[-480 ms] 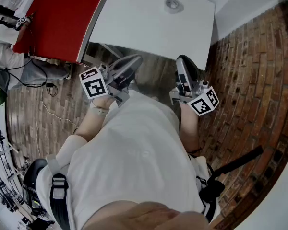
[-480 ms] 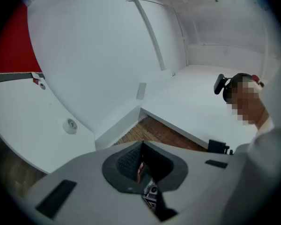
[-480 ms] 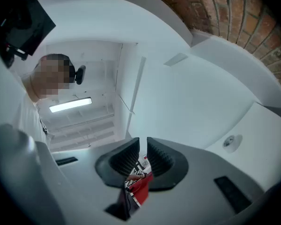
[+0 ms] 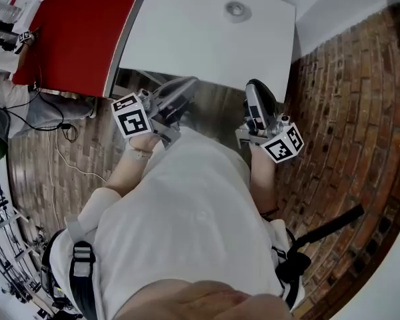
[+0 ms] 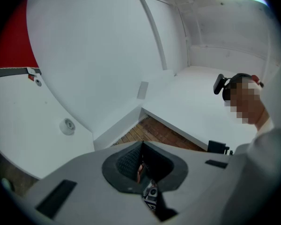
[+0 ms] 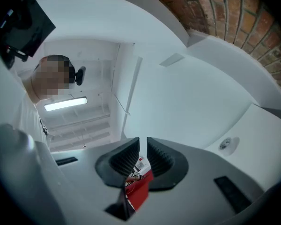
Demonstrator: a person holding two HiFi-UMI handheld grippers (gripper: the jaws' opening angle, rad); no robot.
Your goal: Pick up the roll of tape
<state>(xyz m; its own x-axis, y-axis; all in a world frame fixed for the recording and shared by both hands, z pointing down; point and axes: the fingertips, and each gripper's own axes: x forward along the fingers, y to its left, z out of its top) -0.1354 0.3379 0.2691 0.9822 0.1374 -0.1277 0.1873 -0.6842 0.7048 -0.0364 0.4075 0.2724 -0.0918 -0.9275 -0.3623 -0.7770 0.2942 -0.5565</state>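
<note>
The tape (image 4: pixel 239 9), as far as it can be made out a small round ring, lies flat on the white bench (image 4: pixel 187 39) toward its far side, well apart from both tools. The left hand-held gripper (image 4: pixel 189 83) and the right hand-held gripper (image 4: pixel 254 85) are held close to the person's body at the bench's near edge, above the brick floor (image 4: pixel 347 112). Each has its jaws closed together, with nothing between them.

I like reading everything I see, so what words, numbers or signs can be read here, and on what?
None can be read.
Left cube and right cube: black-and-white square patterns, no letters.
White label on the red surface: print too small to read.
</note>
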